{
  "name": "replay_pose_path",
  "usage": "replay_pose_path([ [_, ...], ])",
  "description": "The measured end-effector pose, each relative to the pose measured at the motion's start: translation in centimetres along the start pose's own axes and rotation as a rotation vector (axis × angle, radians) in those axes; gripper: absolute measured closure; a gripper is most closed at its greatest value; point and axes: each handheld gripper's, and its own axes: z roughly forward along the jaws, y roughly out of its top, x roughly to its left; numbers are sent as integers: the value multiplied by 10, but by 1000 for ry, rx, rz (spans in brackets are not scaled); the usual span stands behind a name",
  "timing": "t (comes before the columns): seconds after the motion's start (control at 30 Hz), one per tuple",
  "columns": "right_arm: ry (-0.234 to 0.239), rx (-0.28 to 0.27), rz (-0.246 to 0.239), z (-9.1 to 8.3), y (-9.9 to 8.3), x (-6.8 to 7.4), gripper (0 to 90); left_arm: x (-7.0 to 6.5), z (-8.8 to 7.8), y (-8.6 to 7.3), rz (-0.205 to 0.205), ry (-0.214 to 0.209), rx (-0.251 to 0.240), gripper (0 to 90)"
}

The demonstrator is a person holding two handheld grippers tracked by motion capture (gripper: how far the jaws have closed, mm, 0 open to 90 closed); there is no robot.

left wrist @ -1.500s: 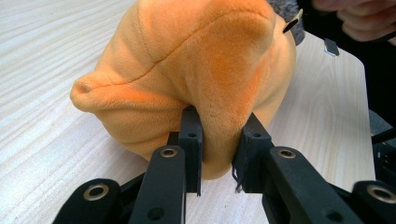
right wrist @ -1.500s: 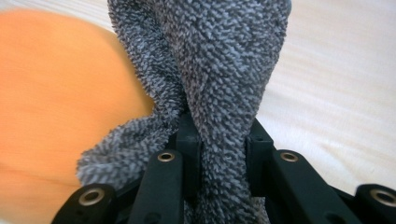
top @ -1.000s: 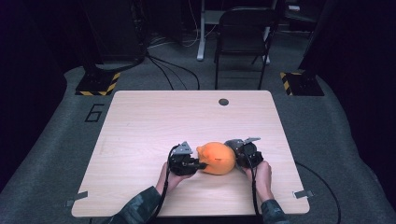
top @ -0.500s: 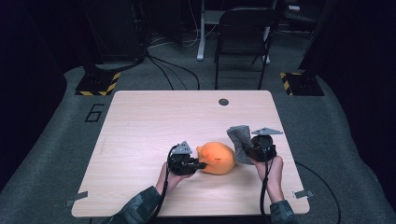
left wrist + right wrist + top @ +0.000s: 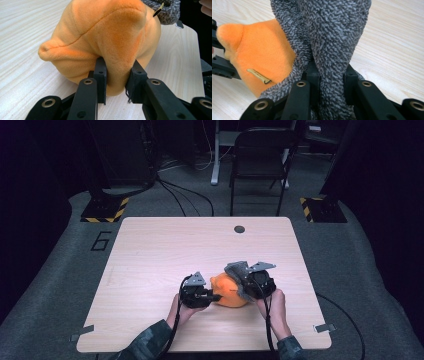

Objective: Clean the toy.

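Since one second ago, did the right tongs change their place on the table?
Yes. In the high view the right tongs rose, lifting grey fabric off the orange plush, toward the table's round hole.

You're in a lab or studio: dark drapes, grey carpet (image 5: pixel 65 285), hazard-striped stand bases (image 5: pixel 104 213), trailing cables (image 5: pixel 182 195), bare bench (image 5: pixel 150 250).

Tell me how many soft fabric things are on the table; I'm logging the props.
2: a plush orange fleece piece at the near middle, and a grey knitted fabric piece draped against its right side. More may be hidden underneath.
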Motion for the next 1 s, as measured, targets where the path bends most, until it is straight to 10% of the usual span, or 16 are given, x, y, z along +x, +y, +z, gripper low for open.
replay_pose_path([
  [0.3, -8, 2, 0, 5, -1, -1, 741, -2, -2, -3, 101, 21, -6, 474],
  [0.73, -4, 7, 13, 7, 0, -4, 741, -8, 2, -13, 435, 186, 31, 226],
  [1.0, -8, 7, 10, 8, 0, -4, 741, -5, 12, -18, 494, 245, 56, 194],
])
